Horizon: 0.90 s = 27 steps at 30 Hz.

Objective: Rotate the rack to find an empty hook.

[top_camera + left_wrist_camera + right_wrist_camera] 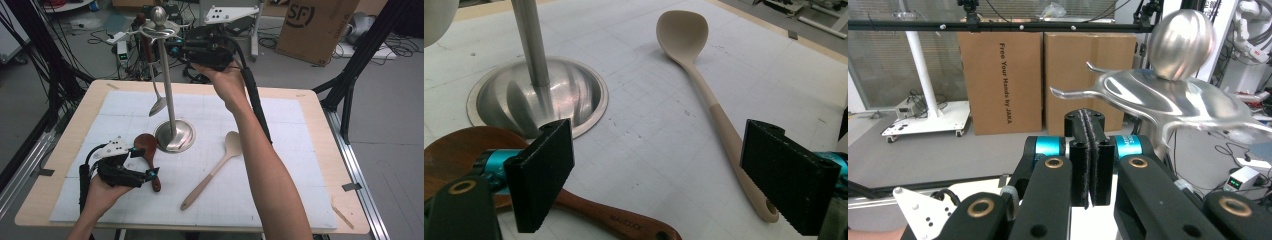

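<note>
Dark-brown wooden spoon [148,156] lies handle toward the person, just beneath the spread, empty left gripper [141,162]; right gripper [1089,161], pads pressed together, sits up beside the steel rack's hooked top [1168,97].

Table [320,165], white mat [280,165], stand [172,120], two spoons [210,172]

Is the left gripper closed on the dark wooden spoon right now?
No. In the left gripper view the left gripper stands wide open, with the dark wooden spoon lying on the mat below, pressed by neither pad.
</note>
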{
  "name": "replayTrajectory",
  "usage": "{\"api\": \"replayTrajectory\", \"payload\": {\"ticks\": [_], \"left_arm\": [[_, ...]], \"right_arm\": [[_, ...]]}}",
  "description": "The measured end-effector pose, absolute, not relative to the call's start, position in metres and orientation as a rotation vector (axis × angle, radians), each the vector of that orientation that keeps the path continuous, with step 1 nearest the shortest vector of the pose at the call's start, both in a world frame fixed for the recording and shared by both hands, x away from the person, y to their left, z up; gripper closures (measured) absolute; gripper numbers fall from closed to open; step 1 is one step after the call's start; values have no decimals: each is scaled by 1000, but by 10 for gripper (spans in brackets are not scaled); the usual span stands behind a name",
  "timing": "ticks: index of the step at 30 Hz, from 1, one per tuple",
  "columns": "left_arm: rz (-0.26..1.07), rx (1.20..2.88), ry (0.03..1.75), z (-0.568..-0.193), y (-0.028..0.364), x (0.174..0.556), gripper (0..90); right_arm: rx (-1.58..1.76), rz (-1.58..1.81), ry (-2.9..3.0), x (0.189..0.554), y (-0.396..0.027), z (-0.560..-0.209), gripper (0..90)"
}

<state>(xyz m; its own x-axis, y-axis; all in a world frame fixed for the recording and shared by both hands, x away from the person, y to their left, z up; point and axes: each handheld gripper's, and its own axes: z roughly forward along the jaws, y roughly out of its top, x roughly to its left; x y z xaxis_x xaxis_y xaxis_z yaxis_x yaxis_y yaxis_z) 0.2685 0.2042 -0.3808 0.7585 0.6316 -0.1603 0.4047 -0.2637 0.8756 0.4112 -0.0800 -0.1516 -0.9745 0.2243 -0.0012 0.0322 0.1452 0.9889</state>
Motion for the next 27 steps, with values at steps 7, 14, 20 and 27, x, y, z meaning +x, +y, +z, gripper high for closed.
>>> {"api": "replayTrajectory", "payload": {"ticks": [7, 14, 20, 27], "left_arm": [[269, 1897, 793, -381, 204, 269, 147], [272, 1898, 791, -381, 205, 269, 147], [269, 1898, 792, -381, 204, 269, 147], [270, 1896, 791, -381, 206, 269, 147]], "right_arm": [[274, 1941, 2246, 414, -96, -156, 895], [319, 1938, 2216, 419, -113, -155, 895], [348, 1936, 2193, 424, -120, -152, 895], [336, 1951, 2195, 426, -112, -152, 895]]}}
